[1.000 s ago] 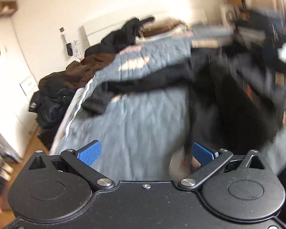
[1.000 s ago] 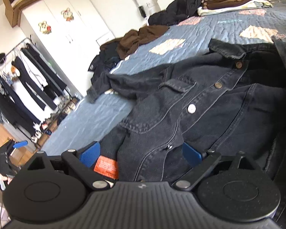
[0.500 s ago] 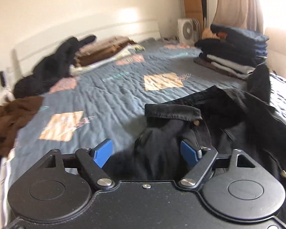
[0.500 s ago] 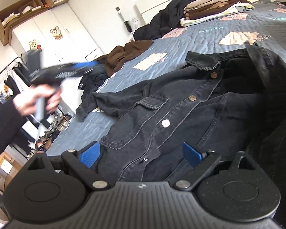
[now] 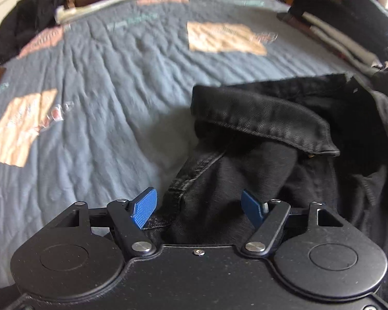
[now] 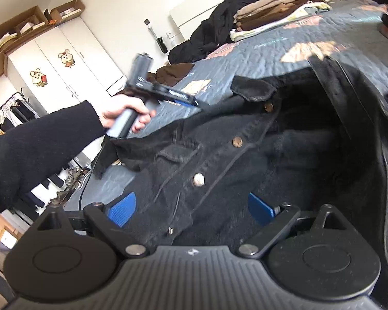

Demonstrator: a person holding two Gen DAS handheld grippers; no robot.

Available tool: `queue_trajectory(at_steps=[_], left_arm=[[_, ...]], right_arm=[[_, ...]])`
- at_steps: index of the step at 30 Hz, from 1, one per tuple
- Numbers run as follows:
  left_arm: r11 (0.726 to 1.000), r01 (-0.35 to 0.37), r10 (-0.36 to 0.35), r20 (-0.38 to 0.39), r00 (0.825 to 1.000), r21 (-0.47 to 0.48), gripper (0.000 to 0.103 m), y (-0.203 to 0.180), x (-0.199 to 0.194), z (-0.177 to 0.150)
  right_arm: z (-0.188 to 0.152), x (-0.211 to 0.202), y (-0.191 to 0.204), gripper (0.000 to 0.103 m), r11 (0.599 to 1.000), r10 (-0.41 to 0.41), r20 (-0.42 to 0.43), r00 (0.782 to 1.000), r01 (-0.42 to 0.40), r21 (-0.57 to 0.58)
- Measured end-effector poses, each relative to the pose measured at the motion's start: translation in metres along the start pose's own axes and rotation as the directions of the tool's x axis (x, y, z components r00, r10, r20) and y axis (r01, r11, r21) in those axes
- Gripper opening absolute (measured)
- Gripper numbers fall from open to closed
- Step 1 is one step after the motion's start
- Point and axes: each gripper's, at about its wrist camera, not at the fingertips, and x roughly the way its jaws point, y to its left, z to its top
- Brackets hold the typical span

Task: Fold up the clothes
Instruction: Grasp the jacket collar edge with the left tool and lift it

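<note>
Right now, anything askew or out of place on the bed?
Yes: the black denim jacket lies rumpled, collar bunched over itself and one sleeve trailing toward the bed's edge. A brown garment sits in a loose heap, unlike the folded stack by the headboard.

One black denim jacket (image 6: 219,155), two claws, three folded stacks

The left wrist camera sits just behind its own blue fingers (image 5: 144,208), angled steeply down, very close over the shoulder of a black denim jacket (image 5: 258,139), facing along the blue quilt (image 5: 95,98) toward the headboard. The right wrist camera looks from lower and nearer the bed's foot, tilted less, taking in the jacket's front (image 6: 219,160), the white wardrobe (image 6: 64,59) and the left hand (image 6: 124,116). Both share jacket collar, quilt and folded stack (image 6: 274,5).
</note>
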Motion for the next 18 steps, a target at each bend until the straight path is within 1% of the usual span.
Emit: queue_trajectory(at_steps=[2,4,7,8,9,13,15,16,17,18], left_arm=[[1.000,0.012,-0.012,-0.022,1.000,-0.018,0.071,0.005,0.009,0.004],[1.000,0.018,-0.019,-0.032,0.999,-0.017,0.071,0.006,0.016,0.004],[0.999,-0.003,0.004,-0.047,0.999,0.032,0.071,-0.002,0.027,-0.002],[0.999,-0.010,0.012,-0.052,0.999,0.049,0.073,-0.005,0.031,-0.003],[0.998,-0.015,0.018,-0.051,0.999,0.054,0.073,-0.006,0.034,-0.005],[0.999,-0.028,0.029,-0.021,0.999,0.023,0.073,-0.006,0.043,-0.006],[0.999,-0.027,0.028,-0.023,0.999,0.040,0.056,-0.011,0.045,-0.004],[0.997,-0.038,0.040,-0.024,0.999,0.061,0.053,-0.015,0.044,-0.003],[0.995,-0.049,0.051,-0.024,0.998,0.082,0.042,-0.019,0.042,-0.003],[0.993,-0.060,0.063,-0.024,0.998,0.103,0.037,-0.023,0.041,-0.003]], right_arm=[[0.012,0.006,0.001,0.093,0.999,0.035,0.005,0.999,-0.035,0.006],[0.015,0.009,0.001,0.093,0.998,0.058,0.019,0.998,-0.058,0.010],[0.014,0.013,0.000,0.093,0.997,0.081,0.043,0.996,-0.082,0.014],[0.013,0.014,0.000,0.093,0.996,0.087,0.044,0.995,-0.087,0.016],[0.012,0.014,0.000,0.093,0.996,0.084,0.036,0.996,-0.085,0.018],[0.009,0.008,-0.001,0.093,0.998,0.063,0.046,0.997,-0.063,0.000],[0.013,0.006,-0.003,0.093,0.998,0.062,0.065,0.996,-0.064,0.019],[0.013,0.006,-0.004,0.093,0.998,0.059,0.068,0.996,-0.061,0.024],[0.013,0.006,-0.004,0.093,0.998,0.057,0.066,0.996,-0.058,0.024],[0.013,0.006,-0.004,0.093,0.998,0.054,0.064,0.996,-0.056,0.025]])
